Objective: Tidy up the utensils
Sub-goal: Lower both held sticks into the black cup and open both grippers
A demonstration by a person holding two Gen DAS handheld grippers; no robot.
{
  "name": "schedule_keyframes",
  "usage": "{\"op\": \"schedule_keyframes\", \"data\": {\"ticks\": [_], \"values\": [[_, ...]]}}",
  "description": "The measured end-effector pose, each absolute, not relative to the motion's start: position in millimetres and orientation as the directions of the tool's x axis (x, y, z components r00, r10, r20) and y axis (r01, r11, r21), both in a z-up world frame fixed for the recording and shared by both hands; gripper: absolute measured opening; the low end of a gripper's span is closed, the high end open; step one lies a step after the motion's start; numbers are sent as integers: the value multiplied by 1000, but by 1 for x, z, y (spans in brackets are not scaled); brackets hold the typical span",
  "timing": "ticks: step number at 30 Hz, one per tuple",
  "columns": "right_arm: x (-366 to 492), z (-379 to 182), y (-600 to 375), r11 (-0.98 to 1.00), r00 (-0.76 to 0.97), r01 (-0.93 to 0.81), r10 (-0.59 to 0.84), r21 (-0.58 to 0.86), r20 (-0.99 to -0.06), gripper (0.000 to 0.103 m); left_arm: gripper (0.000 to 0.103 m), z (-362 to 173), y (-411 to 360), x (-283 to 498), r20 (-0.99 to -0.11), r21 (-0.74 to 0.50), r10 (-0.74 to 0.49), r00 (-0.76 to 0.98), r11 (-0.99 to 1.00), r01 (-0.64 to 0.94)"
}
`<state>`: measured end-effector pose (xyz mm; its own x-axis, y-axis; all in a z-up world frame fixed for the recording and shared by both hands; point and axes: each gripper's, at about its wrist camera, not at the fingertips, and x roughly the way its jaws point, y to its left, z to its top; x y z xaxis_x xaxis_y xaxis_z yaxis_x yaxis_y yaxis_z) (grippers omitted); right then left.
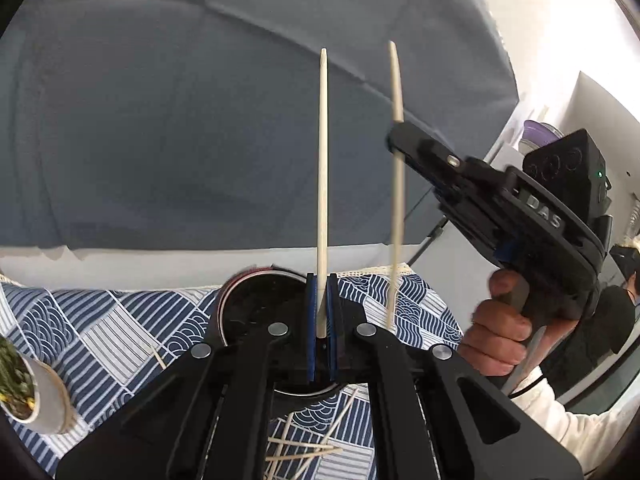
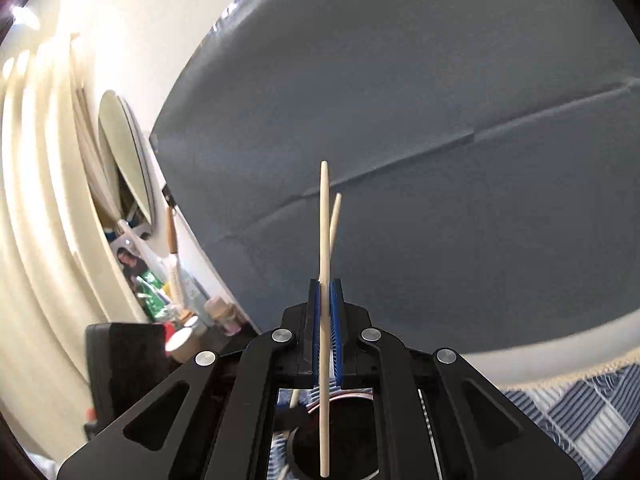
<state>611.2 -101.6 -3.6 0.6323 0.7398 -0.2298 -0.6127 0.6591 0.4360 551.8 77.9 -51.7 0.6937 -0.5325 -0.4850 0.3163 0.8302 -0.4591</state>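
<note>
My left gripper (image 1: pixel 322 282) is shut on a pale wooden chopstick (image 1: pixel 322 160) that stands upright between its blue pads. Just under and behind its fingers sits a dark round holder with a reddish rim (image 1: pixel 248 300). To the right, a hand (image 1: pixel 496 336) holds my right gripper (image 1: pixel 397 142), which is shut on a second upright chopstick (image 1: pixel 396 208). In the right wrist view, that right gripper (image 2: pixel 325 285) clamps its chopstick (image 2: pixel 324 232), and the other chopstick (image 2: pixel 335 216) leans just behind it. The dark holder (image 2: pixel 340 444) shows below the fingers.
A blue and white patterned tablecloth (image 1: pixel 120 320) covers the table. Several thin wooden sticks (image 1: pixel 304 450) lie loose on it near the front. A pale bowl of greens (image 1: pixel 44 396) stands at the left edge. A grey backdrop (image 1: pixel 180 120) rises behind. Bottles and clutter (image 2: pixel 180 300) sit at the left.
</note>
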Motion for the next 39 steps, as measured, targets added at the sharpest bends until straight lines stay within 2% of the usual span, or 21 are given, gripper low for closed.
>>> {"op": "schedule_keyframes", "data": {"ticks": [6, 17, 25, 35, 36, 38, 39], "values": [[625, -41, -91, 655, 620, -600, 743, 460, -250, 5, 5, -71, 66, 547, -503, -424, -479, 719, 862, 277], [623, -74, -100, 656, 576, -577, 749, 486, -328, 5, 5, -70, 40, 542, -555, -303, -388, 736, 918, 256], [615, -74, -109, 641, 549, -593, 764, 487, -338, 5, 5, -65, 28, 541, -701, -108, -284, 654, 949, 296], [610, -71, -108, 647, 528, -601, 763, 470, -374, 5, 5, -57, 26, 545, -790, -57, -236, 566, 947, 316], [609, -72, -107, 649, 526, -602, 761, 466, -381, 5, 6, -57, 26, 546, -798, -54, -233, 556, 946, 319], [608, -73, -107, 653, 524, -602, 757, 460, -389, 8, 17, -57, 27, 548, -807, -21, -206, 554, 947, 320], [607, -73, -107, 661, 530, -599, 751, 452, -395, 8, 19, -58, 28, 551, -808, -10, -195, 555, 948, 319]]}}
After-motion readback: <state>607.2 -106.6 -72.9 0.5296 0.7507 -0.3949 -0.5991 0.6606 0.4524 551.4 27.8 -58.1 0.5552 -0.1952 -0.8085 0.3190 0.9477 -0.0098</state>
